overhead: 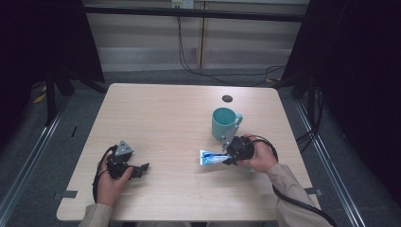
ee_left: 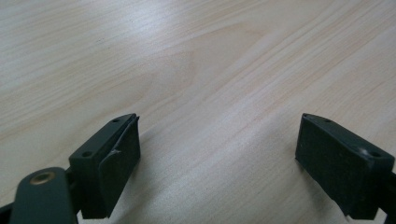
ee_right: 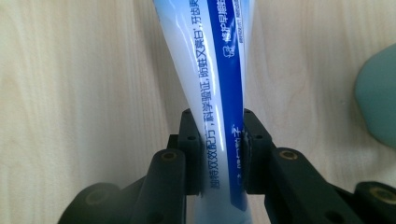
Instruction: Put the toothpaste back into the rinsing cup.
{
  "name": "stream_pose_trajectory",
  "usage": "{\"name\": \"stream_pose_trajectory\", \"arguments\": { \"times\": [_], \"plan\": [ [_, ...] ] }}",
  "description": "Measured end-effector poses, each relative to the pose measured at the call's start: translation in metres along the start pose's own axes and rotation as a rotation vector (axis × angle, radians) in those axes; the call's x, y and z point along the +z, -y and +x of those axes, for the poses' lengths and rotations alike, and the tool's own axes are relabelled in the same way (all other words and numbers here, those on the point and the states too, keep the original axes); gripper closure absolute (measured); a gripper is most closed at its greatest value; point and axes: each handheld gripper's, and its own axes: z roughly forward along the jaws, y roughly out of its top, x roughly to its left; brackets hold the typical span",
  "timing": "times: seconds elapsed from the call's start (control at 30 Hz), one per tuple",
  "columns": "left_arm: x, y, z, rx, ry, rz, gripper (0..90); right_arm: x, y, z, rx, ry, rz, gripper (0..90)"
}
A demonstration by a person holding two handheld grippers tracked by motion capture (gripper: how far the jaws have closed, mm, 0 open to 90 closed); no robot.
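A white and blue toothpaste tube [overhead: 210, 157] lies on the wooden table [overhead: 165, 123], just in front of a teal mug [overhead: 224, 122]. My right gripper [overhead: 227, 158] is shut on the tube's near end. In the right gripper view both black jaws press on the tube [ee_right: 219, 93] from either side, and the edge of the mug [ee_right: 378, 98] shows at the right. My left gripper [overhead: 142, 169] rests low over the table at the front left, held in a hand. Its jaws stand wide apart over bare wood in the left gripper view, with the gripper [ee_left: 219, 154] holding nothing.
A small dark round hole [overhead: 227, 98] sits in the table behind the mug. Black cables trail from both grippers toward the front edge. Metal rails run along the floor on both sides of the table.
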Motion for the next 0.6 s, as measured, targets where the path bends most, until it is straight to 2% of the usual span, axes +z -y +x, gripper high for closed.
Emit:
{"name": "stream_pose_trajectory", "arguments": {
  "times": [0.1, 0.13, 0.27, 0.37, 0.47, 0.6],
  "plan": [
    [0.000, 0.000, 0.000, -0.001, -0.001, 0.000, 13.7, -0.010, 0.005, -0.003, 0.037, -0.003, -0.095, 74.9],
    [0.000, 0.000, 0.000, 0.000, 0.000, 0.000, 13.7, -0.013, 0.006, -0.004, 0.049, 0.010, -0.125, 74.9],
    [0.000, 0.000, 0.000, 0.000, -0.001, -0.001, 13.7, -0.025, 0.007, -0.004, 0.096, 0.000, -0.181, 74.9],
    [0.000, 0.000, 0.000, 0.000, -0.001, -0.001, 13.7, -0.031, 0.008, -0.006, 0.125, 0.010, -0.217, 74.9],
    [0.000, 0.000, 0.000, -0.001, -0.001, 0.000, 13.7, -0.039, 0.010, -0.006, 0.166, 0.006, -0.285, 74.8],
    [0.000, 0.000, 0.000, -0.001, -0.001, -0.001, 13.7, -0.046, 0.011, -0.007, 0.208, 0.012, -0.347, 74.8]
  ]
}}
